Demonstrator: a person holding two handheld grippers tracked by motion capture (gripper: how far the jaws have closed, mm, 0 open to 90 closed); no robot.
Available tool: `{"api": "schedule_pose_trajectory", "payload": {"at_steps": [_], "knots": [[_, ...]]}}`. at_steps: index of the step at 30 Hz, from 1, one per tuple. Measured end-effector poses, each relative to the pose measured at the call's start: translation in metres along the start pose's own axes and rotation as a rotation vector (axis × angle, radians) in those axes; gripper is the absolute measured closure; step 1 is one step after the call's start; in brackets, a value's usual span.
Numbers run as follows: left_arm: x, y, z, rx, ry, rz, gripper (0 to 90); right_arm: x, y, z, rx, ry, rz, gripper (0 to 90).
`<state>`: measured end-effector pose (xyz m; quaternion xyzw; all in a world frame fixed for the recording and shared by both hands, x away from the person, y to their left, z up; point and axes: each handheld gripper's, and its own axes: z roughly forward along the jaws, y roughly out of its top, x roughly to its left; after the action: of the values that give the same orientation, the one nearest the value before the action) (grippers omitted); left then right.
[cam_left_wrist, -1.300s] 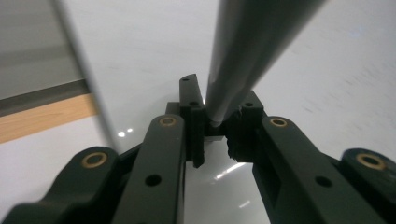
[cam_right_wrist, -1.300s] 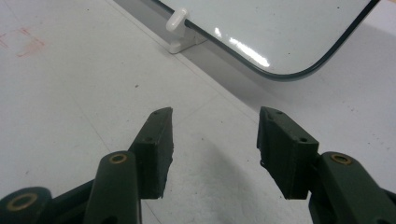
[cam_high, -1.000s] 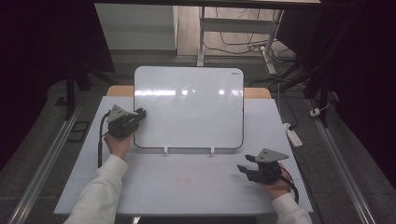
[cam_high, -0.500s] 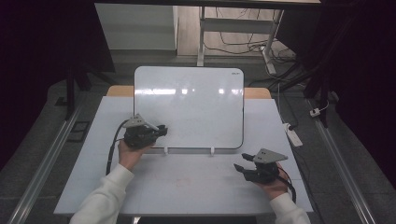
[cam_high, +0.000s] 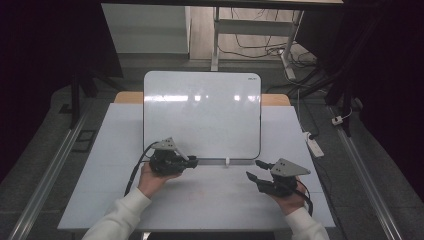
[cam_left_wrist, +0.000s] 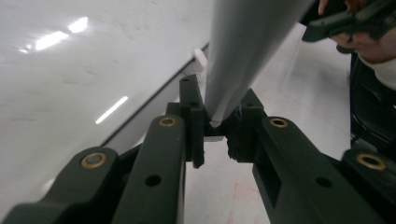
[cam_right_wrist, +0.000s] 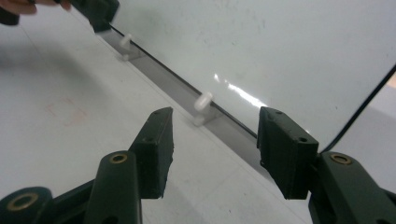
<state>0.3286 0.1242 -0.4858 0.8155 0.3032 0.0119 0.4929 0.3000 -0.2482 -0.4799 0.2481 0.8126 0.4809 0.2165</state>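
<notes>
With the left gripper clenched on a grey rod-like thing just ahead of it at the whiteboard's near edge, and the right gripper released, the thing could slip and scrape the board if tilted

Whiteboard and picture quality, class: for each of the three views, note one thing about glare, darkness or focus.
High view: ceiling lights glare in a band across the whiteboard, and the room around the table is dark. Left gripper view: bright streaks on the board, and the grey object clamped in the left gripper is soft, too close for focus. Right gripper view: one glare streak on the board; the open right gripper looks slightly blurred.
</notes>
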Motion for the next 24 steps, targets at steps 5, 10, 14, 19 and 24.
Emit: {"api": "schedule_pose_trajectory", "payload": {"at_steps": [5, 10, 14, 19, 24], "knots": [[-0.006, 0.002, 0.008, 0.028, -0.019, 0.014, 77.4, 0.008, 0.008, -0.001, -0.021, 0.006, -0.011, 46.1], [-0.012, 0.006, 0.014, 0.038, -0.043, 0.020, 77.4, 0.021, 0.020, 0.002, -0.033, 0.021, -0.029, 46.0], [-0.013, 0.008, 0.019, 0.049, -0.061, 0.016, 77.3, 0.029, 0.031, 0.010, -0.036, 0.040, -0.040, 45.9], [-0.016, 0.010, 0.026, 0.070, -0.085, 0.010, 77.3, 0.040, 0.046, 0.024, -0.038, 0.088, -0.039, 45.8], [-0.019, 0.011, 0.035, 0.091, -0.100, 0.005, 77.3, 0.054, 0.064, 0.040, -0.041, 0.112, -0.054, 46.0]]}}
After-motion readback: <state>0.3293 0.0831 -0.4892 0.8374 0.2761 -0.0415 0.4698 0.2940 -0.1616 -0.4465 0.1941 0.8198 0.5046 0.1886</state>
